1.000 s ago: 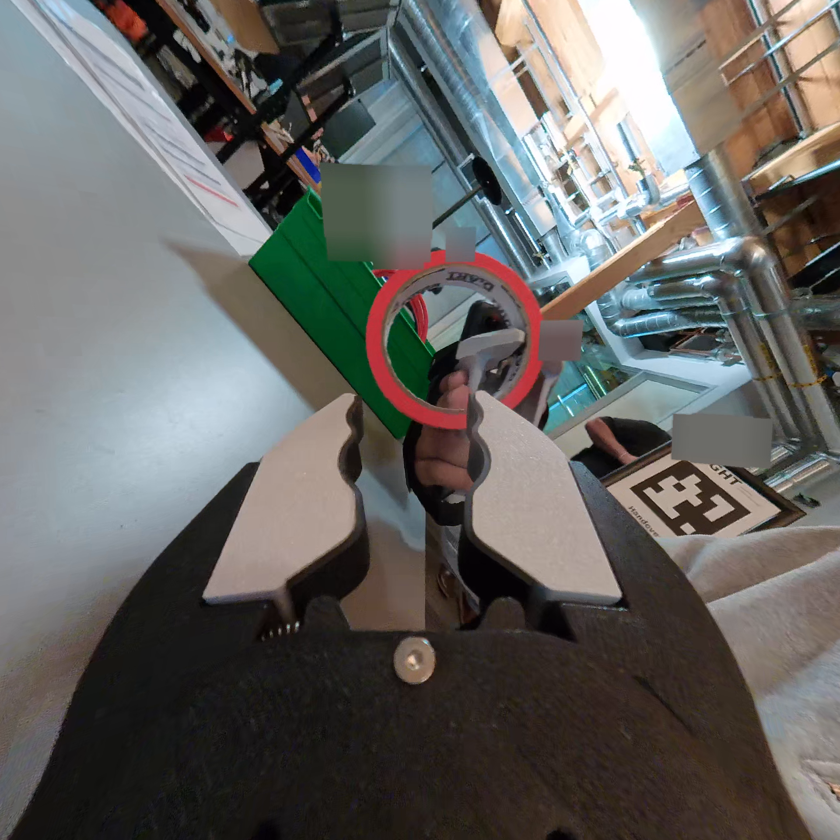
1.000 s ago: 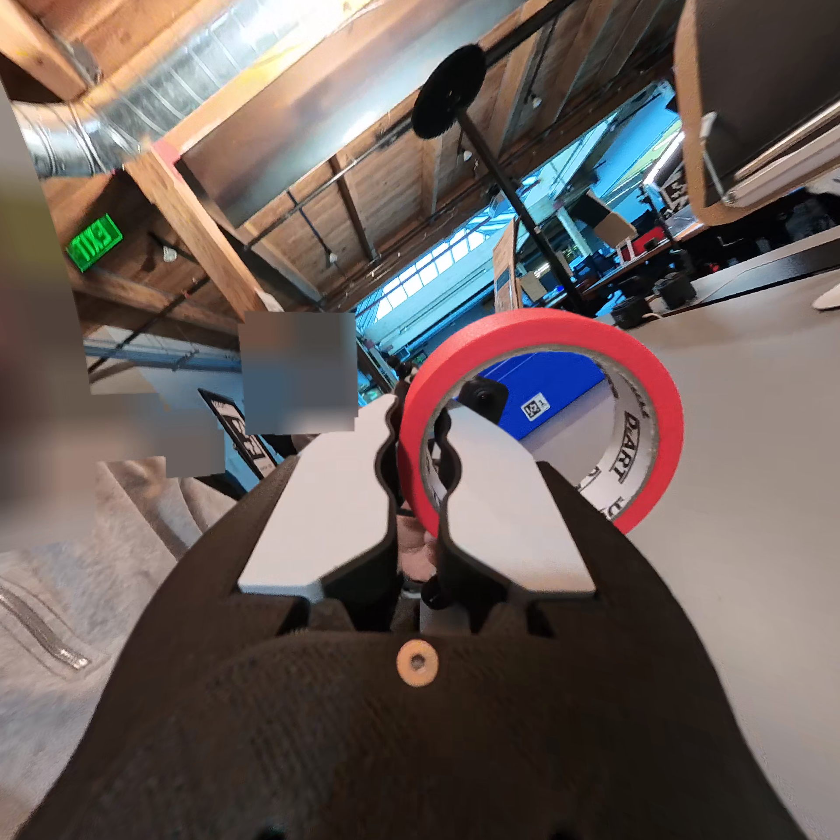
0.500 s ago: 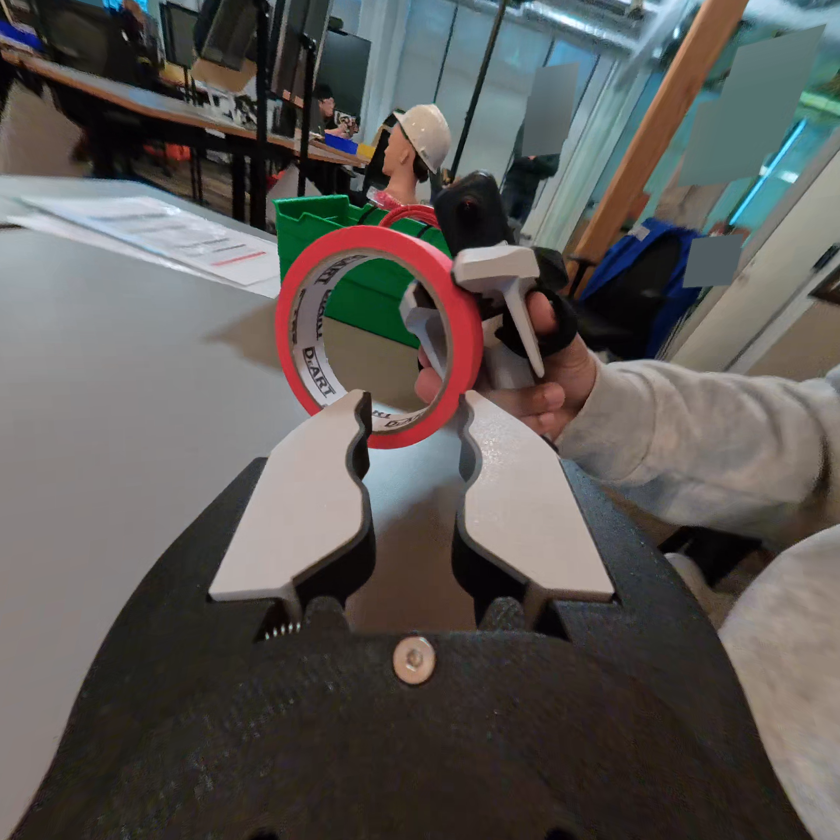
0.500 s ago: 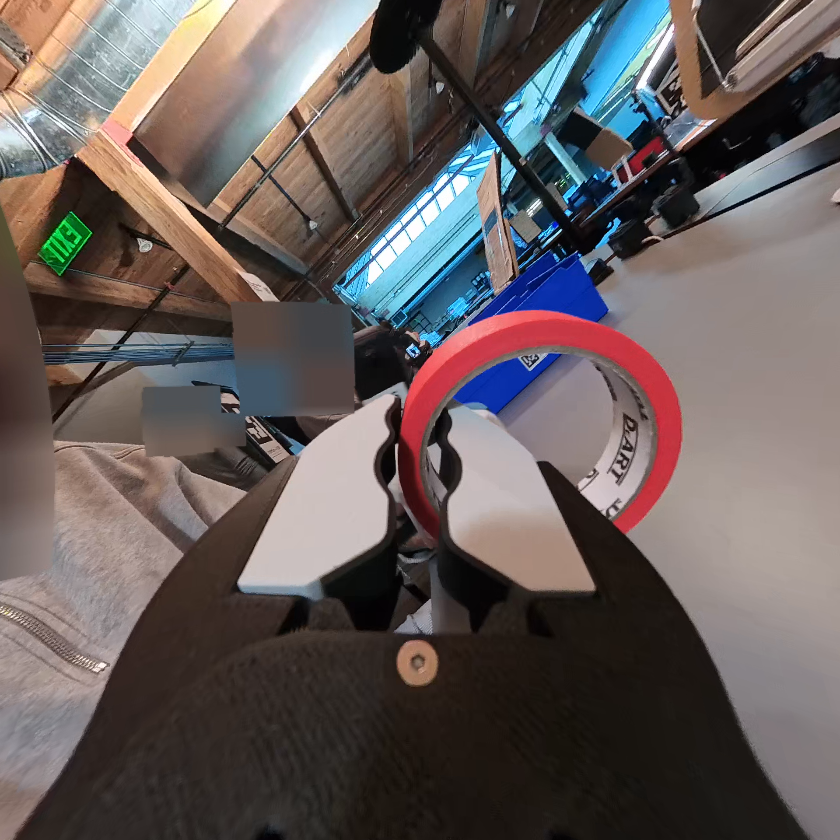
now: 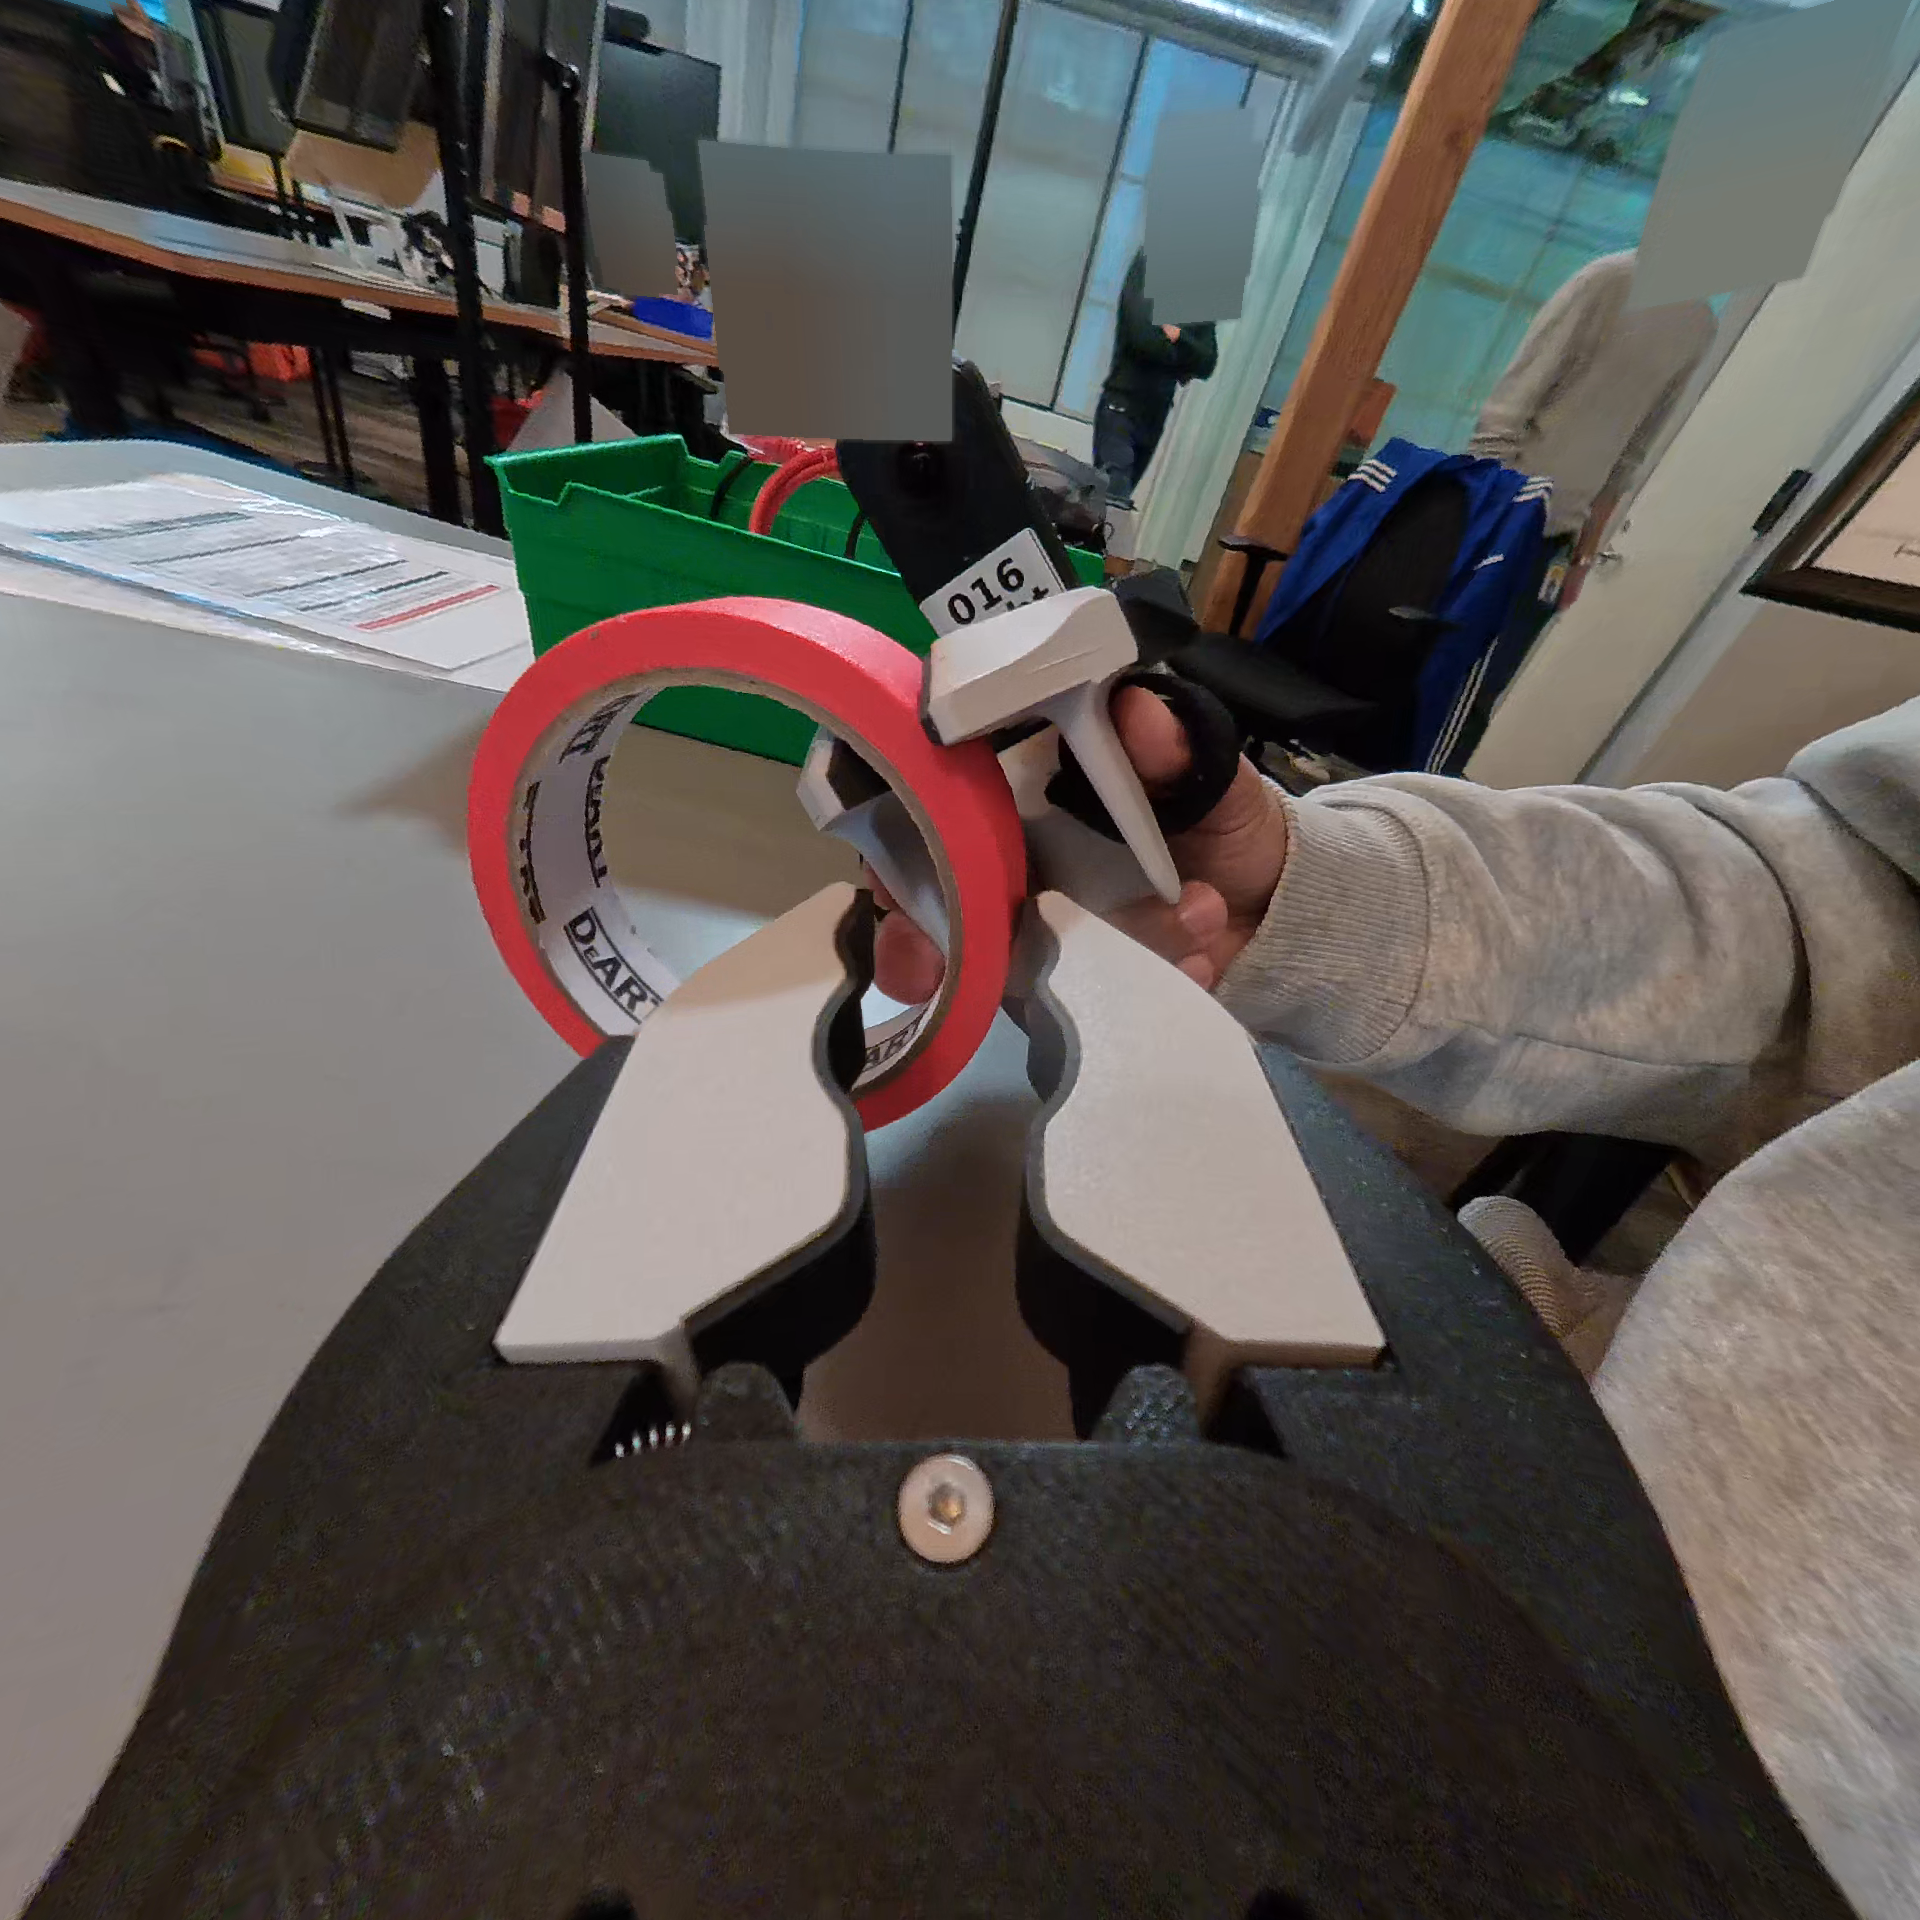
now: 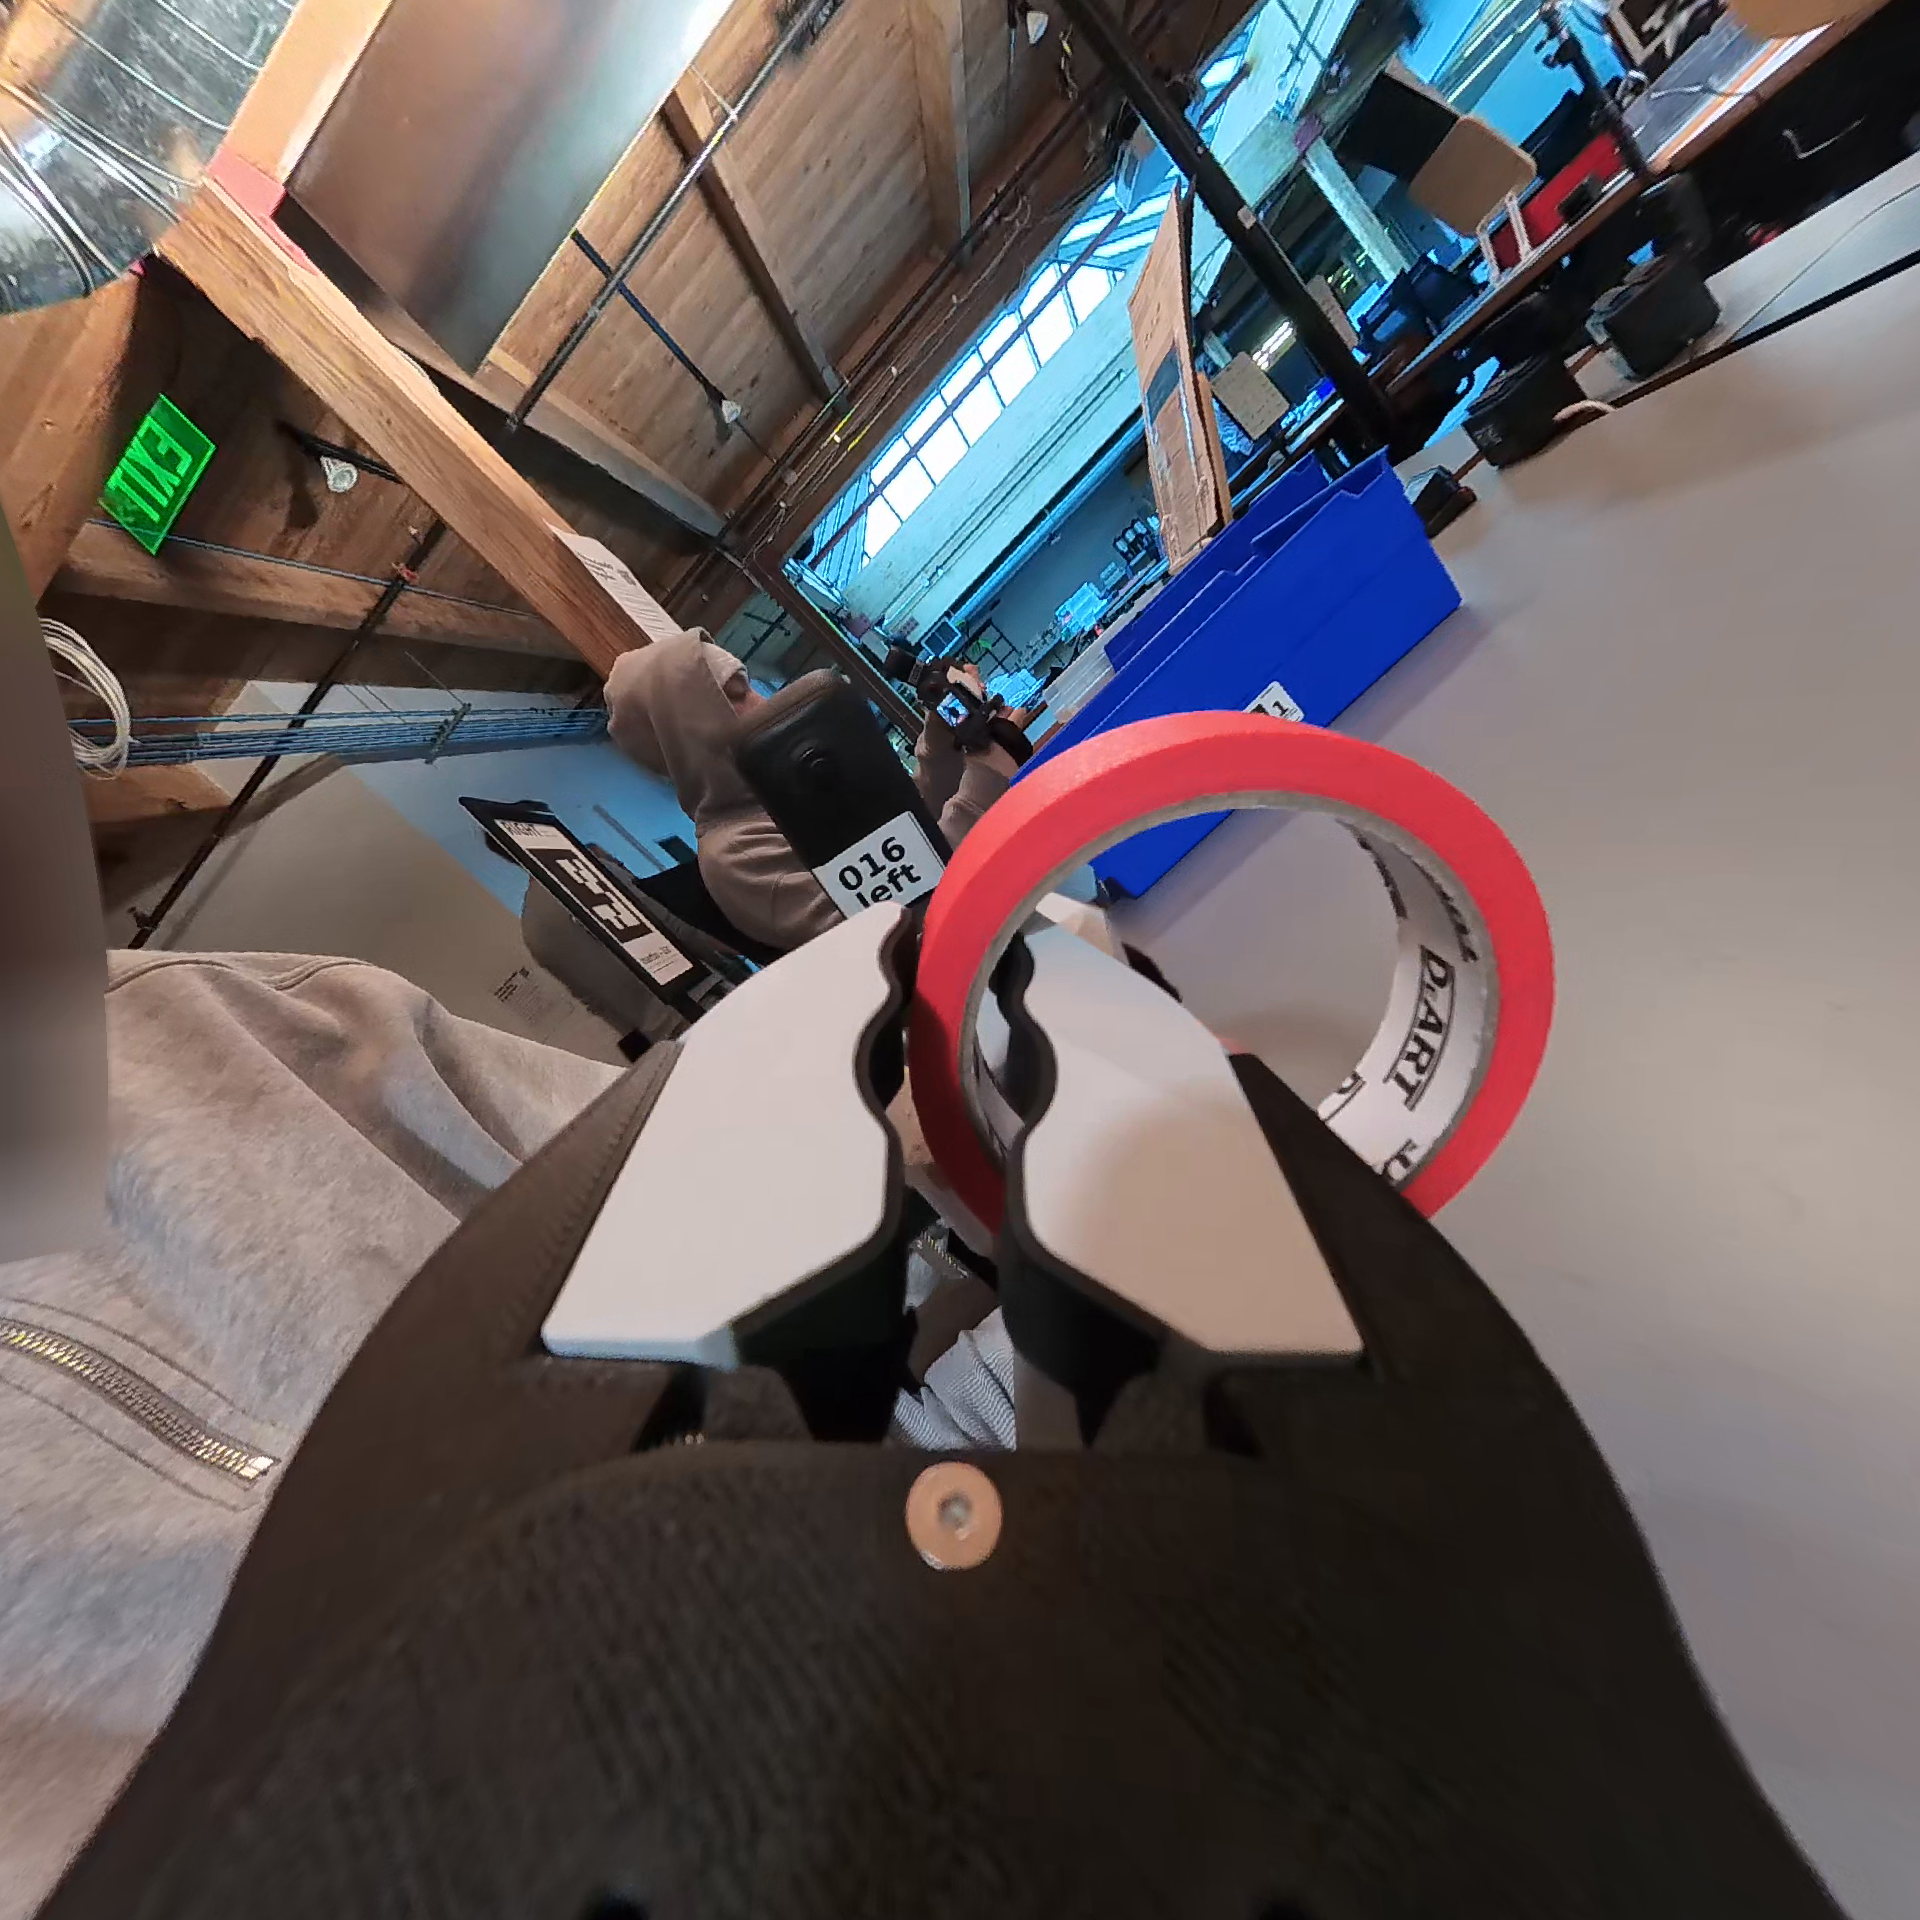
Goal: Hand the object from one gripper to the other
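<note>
Left wrist view: the left gripper (image 5: 940, 935) stands released, its fingers straddling the near wall of the red tape roll (image 5: 665, 665) above the table (image 5: 208, 935). Right wrist view: the right gripper (image 6: 956, 977) is clenched on the roll's left wall.

A green bin (image 5: 623, 540) stands on the grey worktop (image 5: 208, 935) at twelve o'clock, red cable (image 5: 790, 483) inside it. A printed sheet (image 5: 260, 566) lies at ten o'clock. A blue jacket (image 5: 1455, 582) hangs on a chair at two o'clock. In the right wrist view, a blue bin (image 6: 1330, 623) sits at one o'clock.
</note>
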Tool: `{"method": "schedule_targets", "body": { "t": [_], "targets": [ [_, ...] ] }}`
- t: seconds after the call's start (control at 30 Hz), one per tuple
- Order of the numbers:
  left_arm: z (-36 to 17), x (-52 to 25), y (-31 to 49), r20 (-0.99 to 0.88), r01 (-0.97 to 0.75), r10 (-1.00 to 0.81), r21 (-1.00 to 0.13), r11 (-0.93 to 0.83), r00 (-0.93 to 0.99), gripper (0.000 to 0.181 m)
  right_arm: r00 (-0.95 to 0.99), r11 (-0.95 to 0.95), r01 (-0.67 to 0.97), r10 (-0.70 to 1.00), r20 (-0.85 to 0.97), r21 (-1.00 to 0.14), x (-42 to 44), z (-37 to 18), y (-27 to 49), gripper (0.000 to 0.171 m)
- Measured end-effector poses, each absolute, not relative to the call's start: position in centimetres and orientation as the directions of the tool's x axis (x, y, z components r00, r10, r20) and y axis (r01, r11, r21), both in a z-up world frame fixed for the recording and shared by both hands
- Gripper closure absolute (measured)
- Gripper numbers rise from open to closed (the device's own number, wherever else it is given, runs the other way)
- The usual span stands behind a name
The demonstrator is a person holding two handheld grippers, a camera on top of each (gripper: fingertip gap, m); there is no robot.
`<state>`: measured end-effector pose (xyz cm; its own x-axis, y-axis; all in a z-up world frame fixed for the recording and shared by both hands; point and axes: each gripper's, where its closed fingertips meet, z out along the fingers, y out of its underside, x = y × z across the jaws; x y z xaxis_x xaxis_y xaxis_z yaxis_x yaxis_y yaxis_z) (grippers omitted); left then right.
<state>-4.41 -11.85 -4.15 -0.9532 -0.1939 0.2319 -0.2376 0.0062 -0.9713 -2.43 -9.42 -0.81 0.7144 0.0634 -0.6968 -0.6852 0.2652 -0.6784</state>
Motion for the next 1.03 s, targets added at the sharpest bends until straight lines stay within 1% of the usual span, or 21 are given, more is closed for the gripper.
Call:
{"method": "schedule_targets", "body": {
  "t": [0.1, 0.17, 0.33, 0.43, 0.57, 0.7, 0.77, 0.87, 0.97, 1.03],
  "targets": [
    [-4.2, -4.9, -12.1, 0.21, -0.218, -0.178, -0.976, 0.026, -0.961, 0.168, 0.721, 0.264, -0.676, 0.045, -0.692, -0.687, -2.3, -0.9, -9.4, 0.157],
    [-4.2, -5.0, -12.1, 0.197, -0.206, -0.183, -0.978, 0.031, -0.963, 0.169, 0.73, 0.261, -0.666, 0.031, -0.683, -0.699, -2.3, -1.0, -9.4, 0.156],
    [-4.2, -4.6, -11.8, 0.222, -0.23, -0.192, -0.973, 0.02, -0.956, 0.17, 0.784, 0.26, -0.583, -0.072, -0.617, -0.77, -1.9, -1.4, -9.3, 0.138],
    [-3.7, -4.1, -11.4, 0.267, -0.266, -0.19, -0.963, -0.03, -0.945, 0.17, 0.799, 0.278, -0.543, -0.118, -0.59, -0.792, -1.4, -1.3, -9.7, 0.13],
    [-2.4, -3.5, -10.3, 0.375, -0.356, -0.148, -0.924, -0.143, -0.915, 0.171, 0.791, 0.338, -0.521, -0.153, -0.592, -0.784, -0.5, -0.8, -10.7, 0.127],
    [-0.6, -3.3, -9.1, 0.497, -0.475, -0.014, -0.838, -0.269, -0.868, 0.171, 0.777, 0.375, -0.491, -0.22, -0.59, -0.787, 0.6, -0.9, -11.8, 0.124],
    [0.3, -3.5, -8.5, 0.521, -0.513, 0.066, -0.798, -0.316, -0.851, 0.171, 0.783, 0.362, -0.443, -0.289, -0.551, -0.82, 0.9, -1.0, -12.1, 0.124],
    [1.2, -3.9, -8.0, 0.527, -0.539, 0.139, -0.763, -0.356, -0.838, 0.171, 0.787, 0.307, -0.404, -0.363, -0.499, -0.862, 1.1, -1.7, -11.9, 0.125],
    [2.1, -4.4, -7.5, 0.532, -0.583, 0.241, -0.713, -0.39, -0.811, 0.171, 0.785, 0.26, -0.434, -0.36, -0.503, -0.863, 0.9, -2.6, -11.0, 0.122],
    [2.9, -5.1, -7.0, 0.526, -0.632, 0.35, -0.663, -0.402, -0.775, 0.171, 0.787, 0.273, -0.472, -0.297, -0.54, -0.838, 0.4, -2.4, -10.6, 0.119]
  ]
}}
